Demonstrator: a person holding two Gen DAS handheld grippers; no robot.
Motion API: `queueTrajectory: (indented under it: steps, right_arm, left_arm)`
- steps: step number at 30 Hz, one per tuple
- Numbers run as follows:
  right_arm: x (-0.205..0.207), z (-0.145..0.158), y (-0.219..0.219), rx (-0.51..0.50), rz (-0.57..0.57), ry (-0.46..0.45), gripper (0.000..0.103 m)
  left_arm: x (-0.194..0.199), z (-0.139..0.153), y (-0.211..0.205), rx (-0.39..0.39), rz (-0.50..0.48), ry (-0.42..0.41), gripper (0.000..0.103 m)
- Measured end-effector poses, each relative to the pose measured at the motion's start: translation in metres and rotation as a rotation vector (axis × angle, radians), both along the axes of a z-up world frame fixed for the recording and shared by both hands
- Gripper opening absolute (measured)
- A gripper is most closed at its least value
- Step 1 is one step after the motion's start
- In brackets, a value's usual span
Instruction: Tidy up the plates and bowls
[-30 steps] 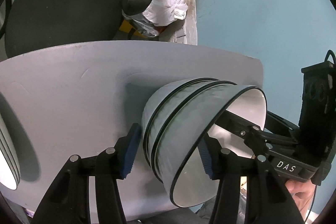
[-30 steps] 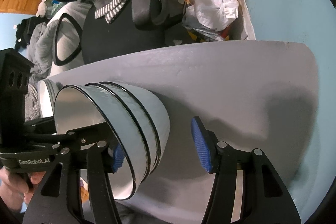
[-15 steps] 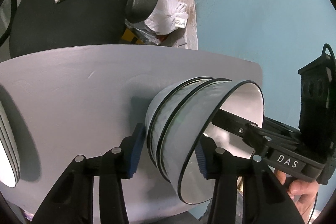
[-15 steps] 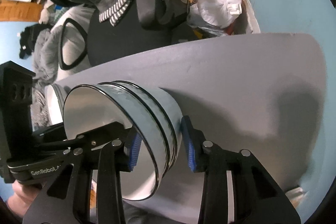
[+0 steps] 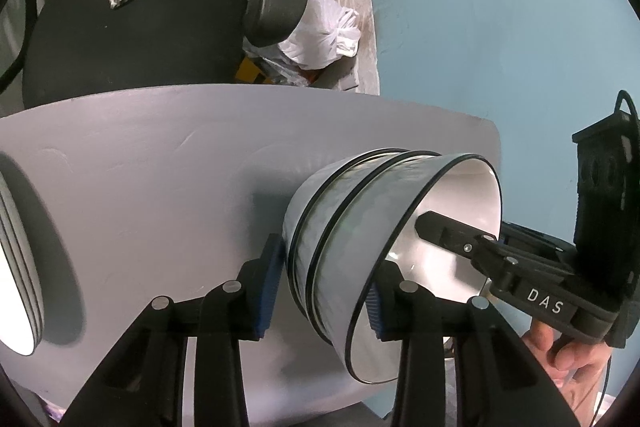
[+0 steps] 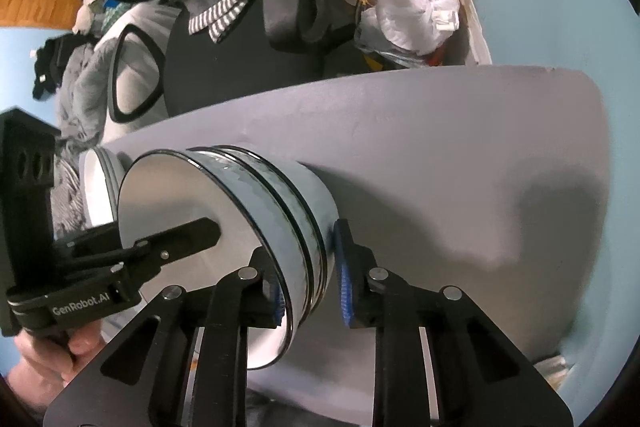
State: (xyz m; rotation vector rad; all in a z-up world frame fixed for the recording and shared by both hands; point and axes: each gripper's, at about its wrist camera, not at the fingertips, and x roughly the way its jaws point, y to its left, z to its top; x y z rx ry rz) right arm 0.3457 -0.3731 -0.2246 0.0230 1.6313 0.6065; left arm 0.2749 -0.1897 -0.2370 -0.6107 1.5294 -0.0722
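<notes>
Left wrist view: both tongs (image 5: 320, 291) (image 6: 310, 287) just closing, pinching stacked bowls' (image 5: 340, 227) walls.

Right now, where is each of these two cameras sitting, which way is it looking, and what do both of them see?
Left wrist: sits on the left gripper, looking steeply down its fingers at the stack of bowls on the grey table; the right gripper and the person's hand show at right.
Right wrist: sits on the right gripper, aimed down at the same stack; the left gripper and another hand show at left.
Shared: bowls, table, stacked plates, black chair, white bag.
</notes>
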Motion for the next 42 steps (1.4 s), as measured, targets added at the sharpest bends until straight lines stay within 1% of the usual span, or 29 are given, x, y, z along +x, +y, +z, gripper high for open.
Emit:
queueTrajectory:
  steps: [10,21,28,36,42]
  right_arm:
    - [-0.017,-0.002,0.019,-0.013,0.027,0.017,0.019]
    - [-0.039,0.004,0.061,-0.018,0.103,-0.003,0.019]
    - [-0.052,0.018,0.103,-0.016,0.176,-0.035,0.019]
    - [-0.067,0.035,0.151,-0.010,0.220,-0.068,0.019]
    - [-0.083,0.045,0.190,-0.008,0.261,-0.092,0.019]
  left_arm:
    - [-0.012,0.005,0.016,0.029,0.020,0.024,0.037]
    - [-0.046,0.015,0.050,0.044,0.103,0.009,0.037]
    - [-0.070,0.029,0.084,0.054,0.165,-0.014,0.037]
    - [-0.097,0.053,0.128,0.077,0.218,-0.060,0.037]
    - [-0.118,0.063,0.158,0.084,0.269,-0.083,0.037]
